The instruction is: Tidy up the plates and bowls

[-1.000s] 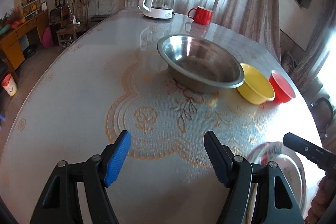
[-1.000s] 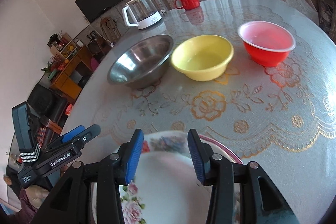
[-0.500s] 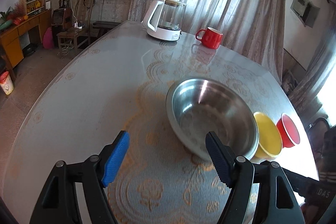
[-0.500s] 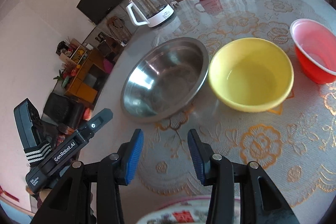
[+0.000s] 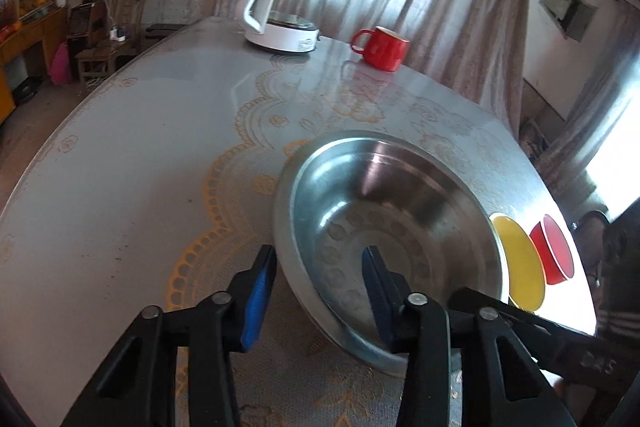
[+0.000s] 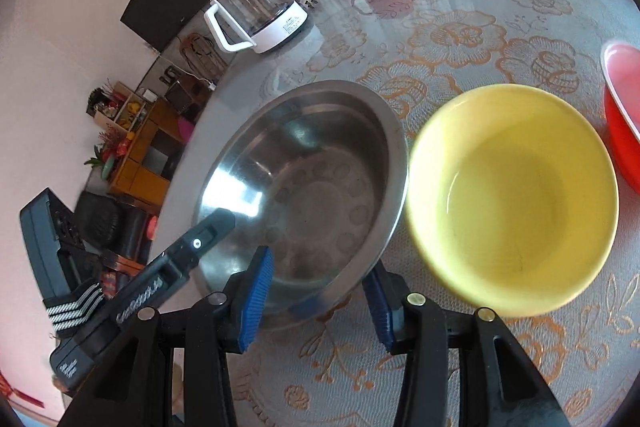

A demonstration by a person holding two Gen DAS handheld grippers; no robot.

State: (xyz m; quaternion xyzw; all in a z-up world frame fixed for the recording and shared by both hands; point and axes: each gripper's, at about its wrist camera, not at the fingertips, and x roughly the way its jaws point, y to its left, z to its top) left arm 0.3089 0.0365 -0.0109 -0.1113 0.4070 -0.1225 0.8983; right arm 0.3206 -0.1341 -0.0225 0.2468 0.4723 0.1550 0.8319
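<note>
While your left tool (image 5: 318, 287) closes astride the wide steel bowl's (image 5: 392, 227) rim, your right tool (image 6: 320, 291) straddles it part-open, gripping nothing. Round yellow plastic bowl (image 6: 512, 195) and red bowl (image 6: 624, 131) remain unstacked.

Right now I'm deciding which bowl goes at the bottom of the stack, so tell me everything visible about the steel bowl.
The steel bowl is the widest: shiny metal, flat flared rim, ringed dimples inside, empty, upright on the table. The yellow bowl sits close beside it. The left gripper is closing astride its near rim; the right gripper straddles the rim too.
</note>
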